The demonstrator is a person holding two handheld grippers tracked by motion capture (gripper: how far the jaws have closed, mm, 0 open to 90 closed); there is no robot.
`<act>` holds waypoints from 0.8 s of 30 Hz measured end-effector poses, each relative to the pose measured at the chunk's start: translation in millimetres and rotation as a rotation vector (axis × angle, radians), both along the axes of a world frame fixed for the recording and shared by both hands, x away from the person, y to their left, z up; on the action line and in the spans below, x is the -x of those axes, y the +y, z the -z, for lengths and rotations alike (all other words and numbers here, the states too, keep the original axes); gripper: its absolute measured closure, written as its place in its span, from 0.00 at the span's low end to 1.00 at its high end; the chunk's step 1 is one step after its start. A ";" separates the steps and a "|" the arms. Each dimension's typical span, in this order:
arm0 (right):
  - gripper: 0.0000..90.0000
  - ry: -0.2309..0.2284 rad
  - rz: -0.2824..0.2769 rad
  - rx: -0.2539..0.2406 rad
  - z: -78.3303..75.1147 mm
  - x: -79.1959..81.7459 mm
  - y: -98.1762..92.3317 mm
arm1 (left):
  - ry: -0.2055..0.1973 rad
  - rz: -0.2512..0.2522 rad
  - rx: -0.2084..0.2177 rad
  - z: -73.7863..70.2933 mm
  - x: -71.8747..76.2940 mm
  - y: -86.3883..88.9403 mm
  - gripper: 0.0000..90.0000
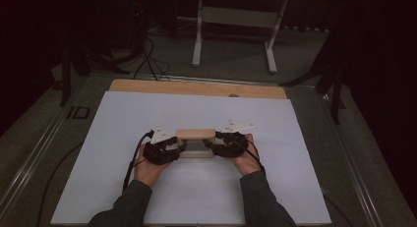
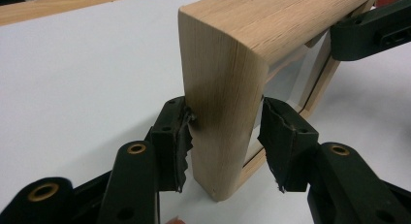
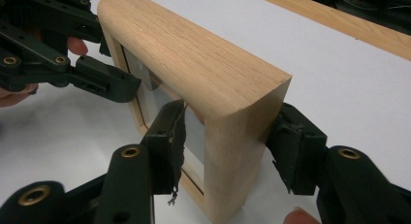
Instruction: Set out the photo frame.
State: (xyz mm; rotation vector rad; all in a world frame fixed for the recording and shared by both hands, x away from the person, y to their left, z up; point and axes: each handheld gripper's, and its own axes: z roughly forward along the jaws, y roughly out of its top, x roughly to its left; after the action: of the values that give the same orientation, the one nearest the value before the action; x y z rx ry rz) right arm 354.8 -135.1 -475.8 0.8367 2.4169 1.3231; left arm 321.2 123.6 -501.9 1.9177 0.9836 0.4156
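While you hold one claw in each hand, the wooden frame [image 1: 195, 134] stands upright on its long edge near the middle of the white surface [image 1: 147, 114], between your two hands. In the high view, your left hand [image 1: 147, 165] and left claw [image 1: 181, 147] sit at the frame's left end, and your right hand [image 1: 248, 158] and right claw [image 1: 210, 146] sit at its right end. Both forearms come in from the bottom edge.

In the left gripper view, the left claw [image 2: 223, 136] straddles the rounded end of the frame [image 2: 223, 78] low down. One pad lies against the wood. The other sits at the frame's far edge, so close that you cannot tell whether it presses or only stands beside it. At the top right, the tip of the right claw [image 2: 368, 32] reaches the frame's other end.

In the right gripper view, the right claw [image 3: 228, 136] also straddles its end of the frame [image 3: 194, 54]. The pad on the plain back face meets the wood, while the pad on the glazed side stands clear of it (a strip of the pane shows in the gap). This claw is therefore spread around the frame, not pinching it. The left claw [image 3: 106, 81] shows at the upper left, beside the frame's far end.

A bare wooden strip runs along the surface's far edge.
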 end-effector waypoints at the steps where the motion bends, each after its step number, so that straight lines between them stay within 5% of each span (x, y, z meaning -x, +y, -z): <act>1: 0.54 0.000 0.005 0.000 -0.2 -0.4 -0.3 | 0.000 0.001 -0.003 -0.4 -1.0 -0.9 0.60; 15: 0.52 0.000 0.041 -0.028 4.8 -12.5 -4.2 | -0.031 -0.001 -0.068 -4.1 -14.5 -10.1 0.59; 24: 0.52 0.002 0.057 -0.042 8.4 -18.7 -0.6 | -0.029 -0.015 -0.062 -2.9 -20.2 -7.6 0.59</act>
State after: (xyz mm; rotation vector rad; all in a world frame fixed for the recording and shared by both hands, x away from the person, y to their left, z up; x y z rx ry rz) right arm 373.5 -135.7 -484.2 0.9115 2.3560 1.3570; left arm 341.4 116.0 -499.0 1.9553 0.9772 0.4860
